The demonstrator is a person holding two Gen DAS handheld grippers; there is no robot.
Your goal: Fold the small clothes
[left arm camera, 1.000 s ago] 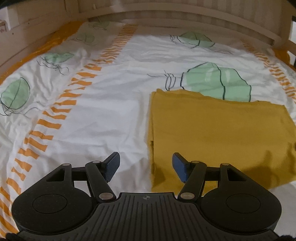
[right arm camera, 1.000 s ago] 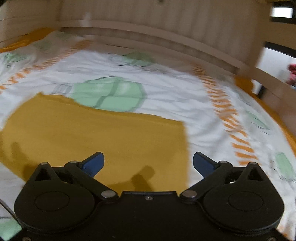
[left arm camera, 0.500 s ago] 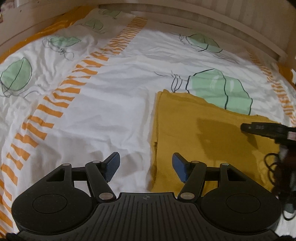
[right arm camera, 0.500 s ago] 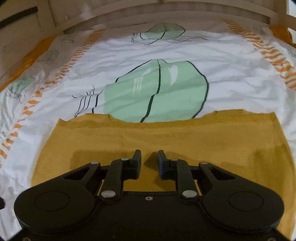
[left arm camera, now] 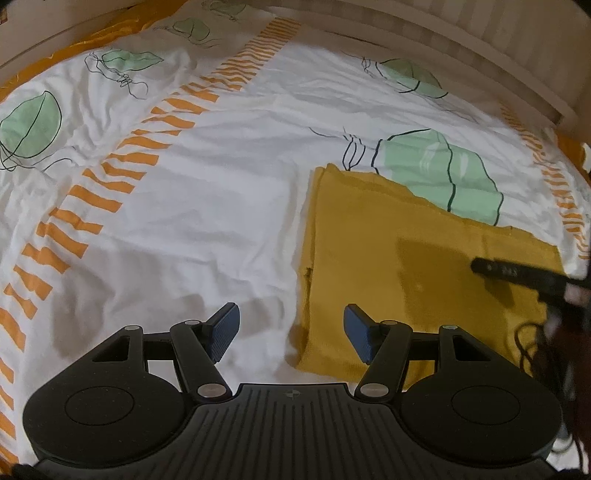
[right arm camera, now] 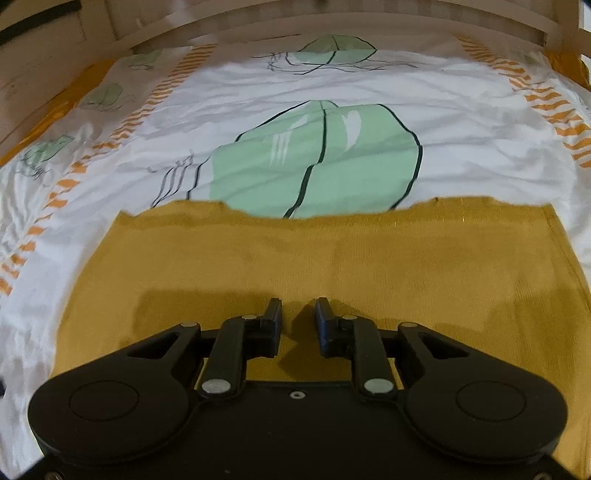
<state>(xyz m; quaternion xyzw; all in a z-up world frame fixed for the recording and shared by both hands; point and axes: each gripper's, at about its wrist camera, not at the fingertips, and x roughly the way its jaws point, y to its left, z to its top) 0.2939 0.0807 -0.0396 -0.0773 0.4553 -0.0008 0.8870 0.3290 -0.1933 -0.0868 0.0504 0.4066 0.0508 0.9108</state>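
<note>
A mustard-yellow cloth (left arm camera: 373, 243) lies folded flat in a rectangle on the bed, also seen in the right wrist view (right arm camera: 332, 258). My left gripper (left arm camera: 291, 328) is open and empty, hovering over the cloth's near left corner. My right gripper (right arm camera: 297, 317) is over the middle of the cloth, its jaws nearly closed with a narrow gap and nothing between them. It also shows in the left wrist view (left arm camera: 524, 275) at the right, above the cloth.
The bed sheet (left arm camera: 221, 184) is white with green leaf prints and orange dashed stripes. A wooden bed frame (right arm camera: 332, 22) curves round the far side. An orange under-sheet (left arm camera: 74, 51) shows at the edges.
My right gripper swung over the cloth and narrowed from wide open to nearly closed. My left gripper tilted slightly to the left and stayed open.
</note>
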